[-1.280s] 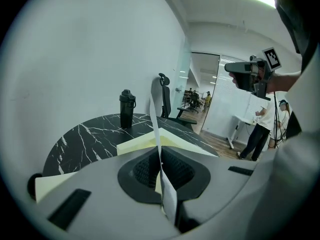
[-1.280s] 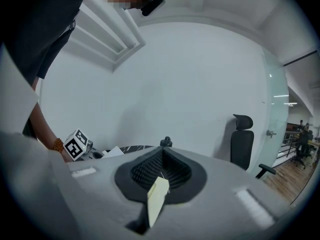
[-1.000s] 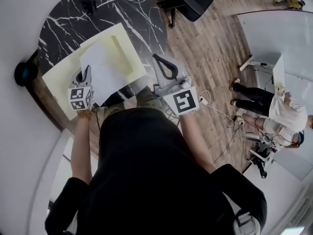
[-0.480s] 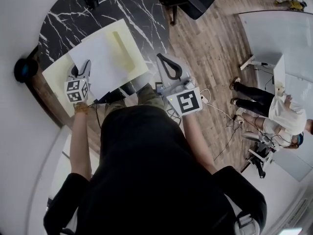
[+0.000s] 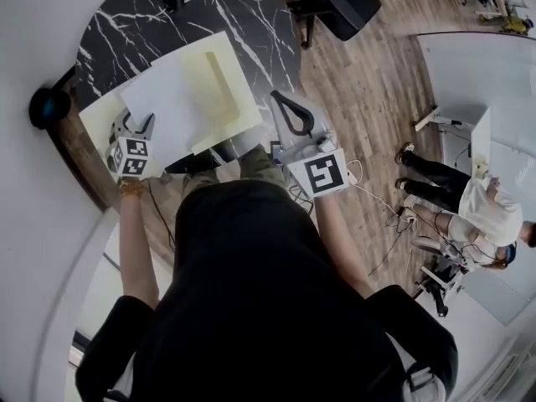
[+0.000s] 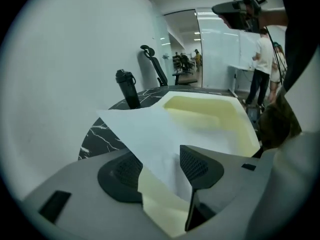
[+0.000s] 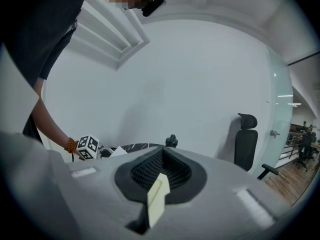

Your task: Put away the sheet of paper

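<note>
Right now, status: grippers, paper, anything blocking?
Left gripper jaws just opening, white paper sheet loose between them. Right gripper shut on pale yellow folder. Sheet lies on folder, on black marble table. No obstruction seen.

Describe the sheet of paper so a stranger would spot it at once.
Find the round black marble table, then the pale yellow case lying on it. The sheet of paper lies flat on top of that case. It is the only white thing on the table: the case is yellow, the bottle behind is black.
</note>
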Motion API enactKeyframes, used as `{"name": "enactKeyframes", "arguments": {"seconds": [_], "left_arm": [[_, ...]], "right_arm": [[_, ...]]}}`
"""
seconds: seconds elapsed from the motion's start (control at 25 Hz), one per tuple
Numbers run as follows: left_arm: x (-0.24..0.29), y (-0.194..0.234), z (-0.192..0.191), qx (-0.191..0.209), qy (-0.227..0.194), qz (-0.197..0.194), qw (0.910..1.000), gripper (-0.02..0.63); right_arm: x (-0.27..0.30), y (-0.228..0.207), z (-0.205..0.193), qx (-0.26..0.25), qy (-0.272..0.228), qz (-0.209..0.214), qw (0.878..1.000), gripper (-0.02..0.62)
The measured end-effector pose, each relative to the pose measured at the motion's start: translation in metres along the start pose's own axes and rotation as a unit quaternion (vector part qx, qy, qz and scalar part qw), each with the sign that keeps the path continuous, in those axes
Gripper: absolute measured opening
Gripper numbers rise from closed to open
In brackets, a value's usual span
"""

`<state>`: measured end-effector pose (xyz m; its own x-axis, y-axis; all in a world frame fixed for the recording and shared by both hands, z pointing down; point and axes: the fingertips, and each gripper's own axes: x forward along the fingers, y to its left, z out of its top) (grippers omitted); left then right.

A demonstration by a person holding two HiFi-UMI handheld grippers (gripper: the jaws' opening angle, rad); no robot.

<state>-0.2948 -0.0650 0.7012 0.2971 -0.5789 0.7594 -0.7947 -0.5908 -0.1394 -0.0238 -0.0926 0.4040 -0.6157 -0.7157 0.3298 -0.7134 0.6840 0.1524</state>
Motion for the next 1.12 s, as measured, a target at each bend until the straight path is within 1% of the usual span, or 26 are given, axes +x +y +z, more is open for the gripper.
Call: {"name": "enactKeyframes", "arguments": {"seconds": [0.08, 0.12, 0.16, 0.2, 0.24, 0.28, 0.32, 0.36, 0.4, 0.48, 0.56, 0.6, 0.64, 0.68, 0.76, 0.84, 0.96, 1.04, 1.12], "left_arm": [[-0.003, 0.002, -0.003, -0.036, -0.001, -0.008, 0.9993, 0.252], [-0.005, 0.003, -0.005, -0.043, 0.002, -0.006, 0.9991, 0.256], [-0.006, 0.004, -0.01, -0.027, 0.011, 0.0, 0.9996, 0.256], [-0.006, 0.004, -0.017, 0.01, 0.026, 0.009, 0.9996, 0.261], [-0.005, 0.002, -0.024, 0.057, 0.042, 0.019, 0.9973, 0.268], [-0.006, 0.0, -0.029, 0.094, 0.055, 0.026, 0.9937, 0.273], [-0.007, -0.001, -0.031, 0.107, 0.059, 0.03, 0.992, 0.278], [-0.01, 0.0, -0.032, 0.098, 0.056, 0.033, 0.9931, 0.278], [-0.013, 0.003, -0.033, 0.073, 0.05, 0.037, 0.9954, 0.278], [-0.02, 0.013, -0.035, 0.006, 0.031, 0.053, 0.9981, 0.278], [-0.032, 0.029, -0.036, -0.067, 0.011, 0.076, 0.9948, 0.278], [-0.038, 0.037, -0.037, -0.094, 0.006, 0.088, 0.9916, 0.279], [-0.044, 0.042, -0.04, -0.111, 0.004, 0.099, 0.9889, 0.279], [-0.048, 0.045, -0.043, -0.118, 0.004, 0.105, 0.9874, 0.279], [-0.05, 0.042, -0.05, -0.109, 0.005, 0.103, 0.9886, 0.279], [-0.043, 0.029, -0.054, -0.085, 0.005, 0.086, 0.9927, 0.279], [-0.029, -0.002, -0.05, -0.032, 0.003, 0.046, 0.9985, 0.279], [-0.019, -0.024, -0.048, -0.001, 0.003, 0.016, 0.9999, 0.279], [-0.009, -0.041, -0.047, 0.017, 0.005, -0.009, 0.9998, 0.279]], "right_arm": [[0.002, 0.002, 0.0, -0.002, -0.001, 0.005, 1.0, -0.002], [0.003, 0.004, 0.001, -0.003, -0.001, 0.008, 1.0, -0.002], [0.003, 0.005, 0.001, -0.004, -0.002, 0.009, 1.0, -0.002], [0.004, 0.006, 0.002, -0.004, -0.002, 0.011, 1.0, -0.002], [0.004, 0.008, 0.002, -0.003, -0.002, 0.011, 1.0, -0.002], [0.003, 0.009, 0.002, -0.003, -0.001, 0.012, 1.0, -0.002], [0.003, 0.01, 0.003, -0.004, -0.001, 0.013, 1.0, -0.002], [0.003, 0.011, 0.003, -0.005, -0.002, 0.014, 1.0, -0.002], [0.002, 0.012, 0.004, -0.005, -0.002, 0.015, 1.0, -0.002], [0.002, 0.013, 0.004, -0.006, -0.004, 0.016, 1.0, -0.002], [0.002, 0.016, 0.003, -0.005, -0.005, 0.017, 1.0, -0.002], [0.002, 0.018, 0.003, -0.005, -0.005, 0.018, 1.0, -0.002], [0.002, 0.019, 0.003, -0.005, -0.006, 0.02, 1.0, -0.002], [0.003, 0.021, 0.003, -0.003, -0.007, 0.021, 1.0, -0.002], [0.003, 0.025, 0.002, 0.002, -0.007, 0.024, 1.0, -0.002], [0.005, 0.029, 0.001, 0.007, -0.008, 0.026, 1.0, -0.002], [0.005, 0.031, 0.002, 0.011, -0.013, 0.027, 0.999, -0.002], [0.005, 0.031, 0.003, 0.01, -0.013, 0.024, 1.0, -0.002], [0.003, 0.029, 0.004, 0.011, -0.016, 0.02, 1.0, -0.002]]}}
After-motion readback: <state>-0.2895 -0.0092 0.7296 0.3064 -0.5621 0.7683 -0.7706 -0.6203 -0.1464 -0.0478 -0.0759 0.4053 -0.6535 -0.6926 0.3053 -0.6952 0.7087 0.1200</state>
